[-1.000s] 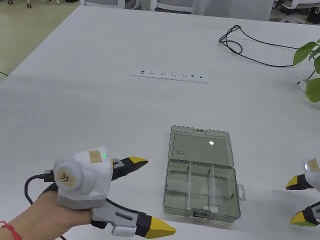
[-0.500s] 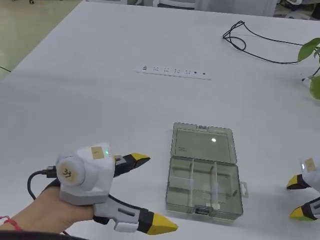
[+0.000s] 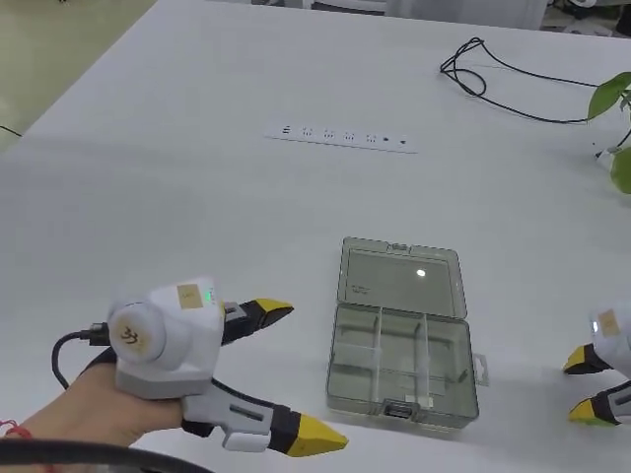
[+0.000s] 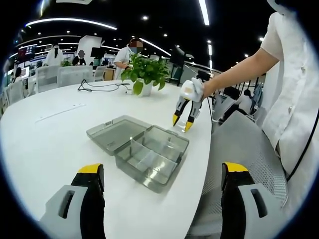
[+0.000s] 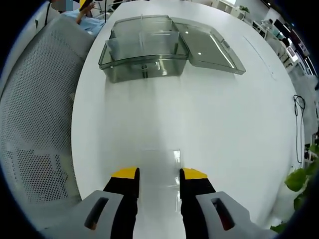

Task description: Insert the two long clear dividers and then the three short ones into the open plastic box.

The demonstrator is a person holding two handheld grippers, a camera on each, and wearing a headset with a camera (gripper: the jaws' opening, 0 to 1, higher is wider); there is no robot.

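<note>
The clear plastic box (image 3: 402, 367) lies open near the table's front edge, its lid (image 3: 399, 276) folded flat behind it. Clear dividers stand inside it lengthwise and crosswise; it also shows as the box (image 4: 149, 155) and the box (image 5: 144, 50). My left gripper (image 3: 294, 374) hovers left of the box, open wide and holding nothing. Right of the box, low over the table, my right gripper (image 3: 584, 388) has its jaws a little apart. The right gripper (image 5: 159, 174) has a faint clear piece (image 5: 169, 162) lying on the table between its tips. The right gripper (image 4: 181, 123) points down.
A white power strip (image 3: 343, 137) lies mid-table. A black cable (image 3: 488, 79) loops at the back right, beside a green plant (image 3: 616, 128). A mesh chair (image 5: 40, 114) stands at the table's edge. People sit in the background.
The right gripper's jaws have drawn closer together. The left gripper has stayed in about the same place while the head camera shifted slightly.
</note>
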